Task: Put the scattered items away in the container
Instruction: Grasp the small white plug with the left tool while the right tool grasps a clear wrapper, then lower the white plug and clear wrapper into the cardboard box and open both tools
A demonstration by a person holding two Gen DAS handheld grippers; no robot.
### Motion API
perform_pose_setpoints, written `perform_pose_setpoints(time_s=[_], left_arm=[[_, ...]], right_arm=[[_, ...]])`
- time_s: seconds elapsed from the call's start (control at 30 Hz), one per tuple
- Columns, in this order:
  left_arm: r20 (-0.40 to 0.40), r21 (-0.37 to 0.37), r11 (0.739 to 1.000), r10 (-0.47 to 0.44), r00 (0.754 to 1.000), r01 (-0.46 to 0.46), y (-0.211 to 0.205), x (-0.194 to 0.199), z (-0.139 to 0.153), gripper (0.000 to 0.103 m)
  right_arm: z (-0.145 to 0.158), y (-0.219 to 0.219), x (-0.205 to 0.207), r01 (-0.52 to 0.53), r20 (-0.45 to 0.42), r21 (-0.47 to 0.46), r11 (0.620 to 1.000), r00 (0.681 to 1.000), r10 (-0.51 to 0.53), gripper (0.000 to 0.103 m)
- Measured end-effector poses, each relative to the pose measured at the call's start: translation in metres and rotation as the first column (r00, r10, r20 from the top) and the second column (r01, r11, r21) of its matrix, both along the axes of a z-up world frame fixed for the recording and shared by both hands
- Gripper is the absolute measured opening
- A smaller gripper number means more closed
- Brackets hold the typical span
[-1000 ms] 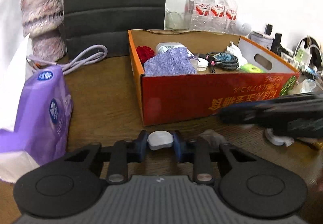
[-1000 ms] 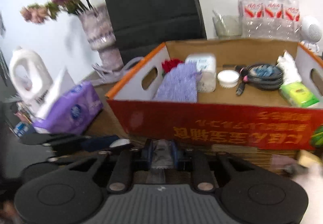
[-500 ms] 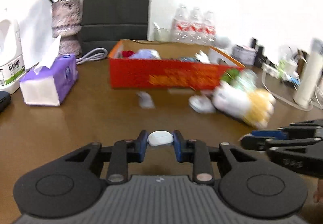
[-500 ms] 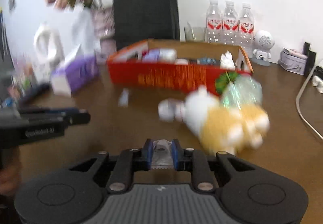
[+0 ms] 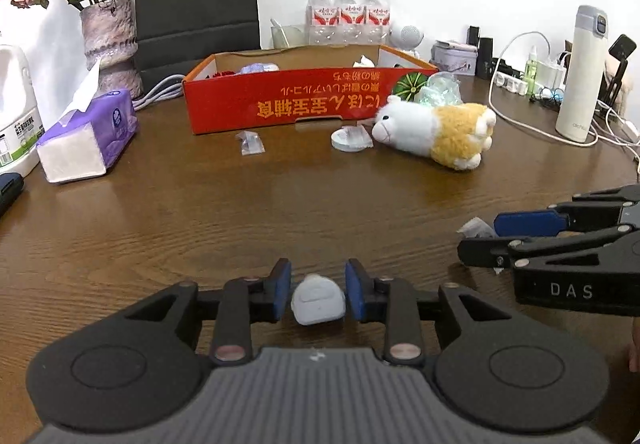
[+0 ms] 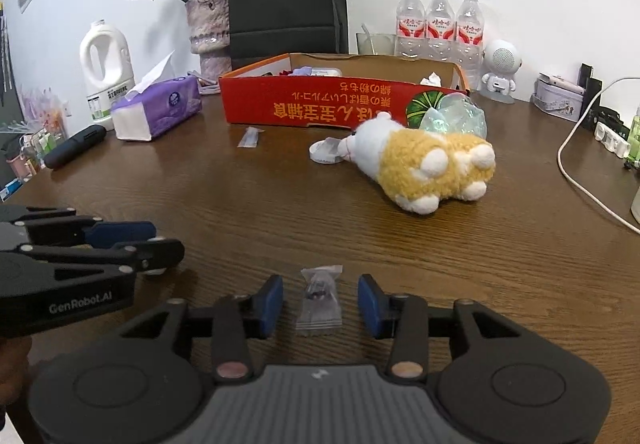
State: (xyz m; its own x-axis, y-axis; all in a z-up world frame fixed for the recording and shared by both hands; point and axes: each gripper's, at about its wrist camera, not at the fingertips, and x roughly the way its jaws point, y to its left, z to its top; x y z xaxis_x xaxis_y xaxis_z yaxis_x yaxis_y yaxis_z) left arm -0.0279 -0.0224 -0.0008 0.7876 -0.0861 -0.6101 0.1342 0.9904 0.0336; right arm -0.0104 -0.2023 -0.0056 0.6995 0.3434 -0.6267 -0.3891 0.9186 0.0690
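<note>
Red cardboard box: sitting well ahead of both claws, far across the brown wooden table, already holding a lilac cloth and other small things; a second ago it was filling both views from close by, so both hands have been pulling back from it.
Left claw: its jaws have just been opening a little; a small white rounded plastic piece is lying between the blue pads, with a thin gap showing on each side, so I judge the grip is being let go.
Right claw: its jaws have just been opening from nearly closed; they are now standing wide.
Small clear plastic bag with dark bits inside: lying flat on the table between the right claw's pads, touching neither.
Meaning for the task: both pieces are being set down on the table near the person rather than in the box, which looks like scattering or a reset, not tidying; they are counting as items yet to be put away.
White and tan plush animal: lying on its side well ahead of the right claw, just in front of the box.
Round white lid: touching the plush's snout.
Second small clear bag: lying just before the box's front wall, ahead of the left claw.
</note>
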Motion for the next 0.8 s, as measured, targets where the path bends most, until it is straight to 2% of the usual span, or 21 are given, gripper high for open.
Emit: perform_pose_setpoints(time_s=[0.03,0.1,0.13,0.4,0.6,0.8], left_arm=[[-0.009,-0.003,1.000,0.000,1.000,0.000,0.001,0.000,-0.001,0.032],[-0.019,-0.010,1.000,-0.005,1.000,0.004,0.002,-0.001,-0.001,0.032],[-0.020,-0.010,1.000,-0.007,1.000,0.007,0.002,-0.002,-0.001,0.032],[-0.016,-0.032,0.999,0.000,1.000,0.000,0.005,-0.011,0.002,0.028],[0.102,-0.049,0.999,0.019,0.995,-0.014,0.006,0.000,0.030,0.028],[0.248,-0.041,0.999,0.006,0.969,0.005,0.009,0.068,0.076,0.028]], right_arm=[[0.000,0.001,0.000,0.000,0.002,-0.002,1.000,1.000,0.000,0.039],[0.000,0.003,0.002,0.002,0.009,-0.024,1.000,1.000,-0.002,0.028],[0.000,0.004,0.002,0.007,0.014,-0.034,0.999,1.000,-0.006,0.019],[0.000,0.004,0.001,0.009,0.023,-0.030,1.000,1.000,-0.008,0.016],[0.022,-0.005,0.009,0.022,0.074,0.010,1.000,0.997,-0.022,0.015],[0.073,-0.014,0.061,0.044,0.193,0.060,0.997,0.980,-0.055,0.015]])
